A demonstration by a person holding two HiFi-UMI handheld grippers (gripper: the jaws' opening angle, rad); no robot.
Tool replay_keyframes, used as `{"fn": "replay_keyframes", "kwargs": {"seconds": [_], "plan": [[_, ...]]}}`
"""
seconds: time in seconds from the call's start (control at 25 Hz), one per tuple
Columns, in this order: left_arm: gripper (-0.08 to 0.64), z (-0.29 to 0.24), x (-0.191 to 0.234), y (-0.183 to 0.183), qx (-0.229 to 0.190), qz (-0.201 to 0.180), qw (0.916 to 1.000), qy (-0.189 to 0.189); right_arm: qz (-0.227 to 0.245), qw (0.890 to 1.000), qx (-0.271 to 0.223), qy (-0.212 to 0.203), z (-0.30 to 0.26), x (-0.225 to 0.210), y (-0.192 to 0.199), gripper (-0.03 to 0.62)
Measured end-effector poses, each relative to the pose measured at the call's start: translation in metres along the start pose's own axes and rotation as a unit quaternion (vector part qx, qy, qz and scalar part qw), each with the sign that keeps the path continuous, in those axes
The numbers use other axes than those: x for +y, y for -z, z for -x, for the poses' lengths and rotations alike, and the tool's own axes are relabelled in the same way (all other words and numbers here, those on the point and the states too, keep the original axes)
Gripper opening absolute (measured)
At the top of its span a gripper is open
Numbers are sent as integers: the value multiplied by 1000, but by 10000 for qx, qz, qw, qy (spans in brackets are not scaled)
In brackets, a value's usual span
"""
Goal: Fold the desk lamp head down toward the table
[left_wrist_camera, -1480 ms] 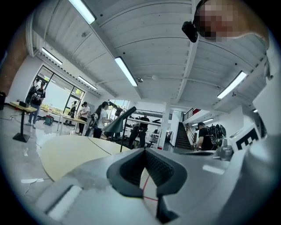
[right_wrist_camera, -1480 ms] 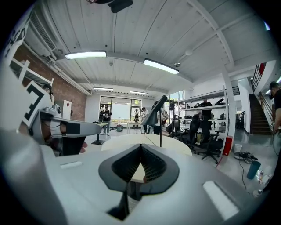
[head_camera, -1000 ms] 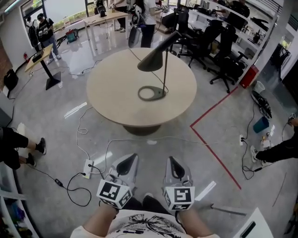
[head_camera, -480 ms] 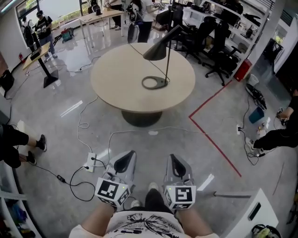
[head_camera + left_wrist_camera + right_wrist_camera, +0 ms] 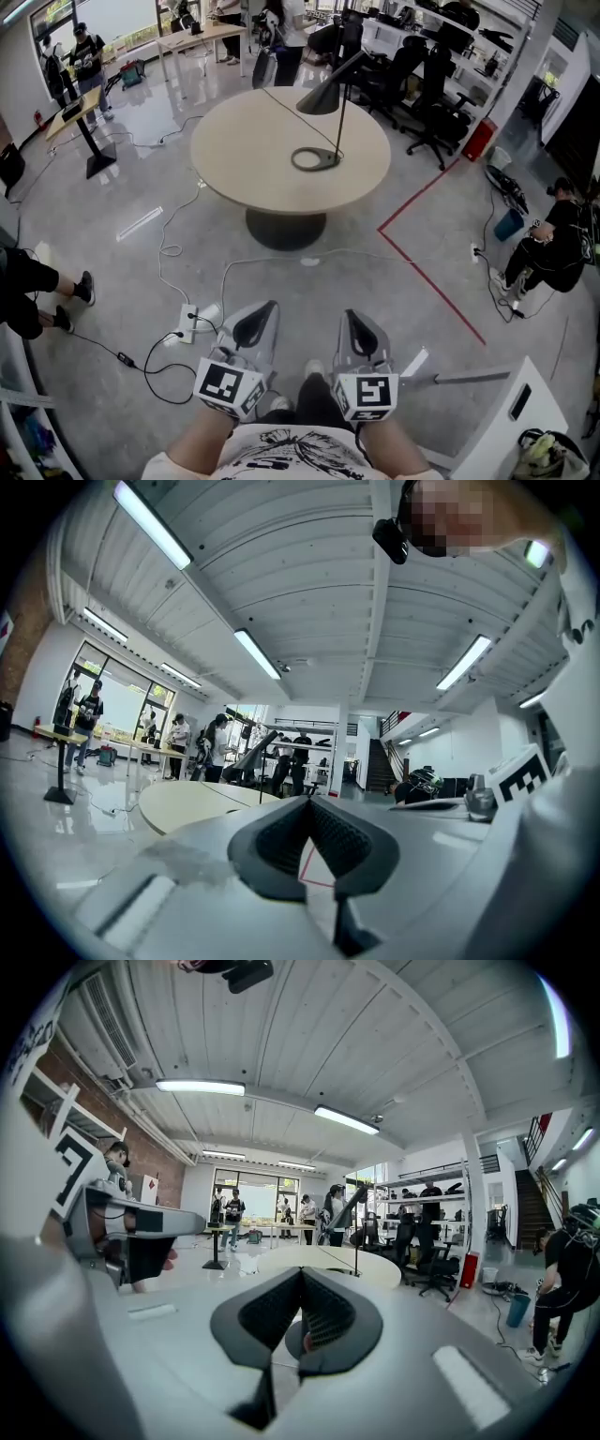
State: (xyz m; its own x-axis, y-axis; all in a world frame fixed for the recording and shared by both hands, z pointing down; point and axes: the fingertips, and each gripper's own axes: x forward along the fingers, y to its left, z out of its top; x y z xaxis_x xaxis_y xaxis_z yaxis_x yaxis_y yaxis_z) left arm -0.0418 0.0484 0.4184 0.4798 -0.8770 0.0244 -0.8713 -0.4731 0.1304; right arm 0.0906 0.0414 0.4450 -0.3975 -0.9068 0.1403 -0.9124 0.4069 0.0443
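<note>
The desk lamp stands on the round beige table [image 5: 244, 159] several steps ahead of me. It has a dark cone head [image 5: 322, 99] held high and tilted, a thin upright stem [image 5: 339, 122] and a ring base [image 5: 314, 159]. Its cord runs across the tabletop. My left gripper [image 5: 261, 315] and right gripper [image 5: 352, 321] hang low in front of my body, far from the table, both shut on nothing. The lamp [image 5: 255, 755] and table [image 5: 183, 803] show small beyond the left jaws. In the right gripper view the lamp [image 5: 355, 1206] stands on the table [image 5: 323, 1262].
Cables and a white power strip [image 5: 190, 319] lie on the floor between me and the table. A red tape line [image 5: 427, 272] runs at the right. Black office chairs [image 5: 422, 75] stand behind the table. A person [image 5: 553, 246] crouches at the right; others stand at the back.
The table and lamp have shrunk and slid up the head view, so I am farther from them. A crouching person has come into view at the right. Both grippers stay shut.
</note>
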Motion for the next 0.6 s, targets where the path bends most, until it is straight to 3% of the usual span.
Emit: {"fn": "replay_keyframes", "kwargs": {"seconds": [0.6], "plan": [[5, 20, 8, -10, -229, -123, 9996, 49, 178, 9998, -101, -27, 10, 25, -5, 9]]}}
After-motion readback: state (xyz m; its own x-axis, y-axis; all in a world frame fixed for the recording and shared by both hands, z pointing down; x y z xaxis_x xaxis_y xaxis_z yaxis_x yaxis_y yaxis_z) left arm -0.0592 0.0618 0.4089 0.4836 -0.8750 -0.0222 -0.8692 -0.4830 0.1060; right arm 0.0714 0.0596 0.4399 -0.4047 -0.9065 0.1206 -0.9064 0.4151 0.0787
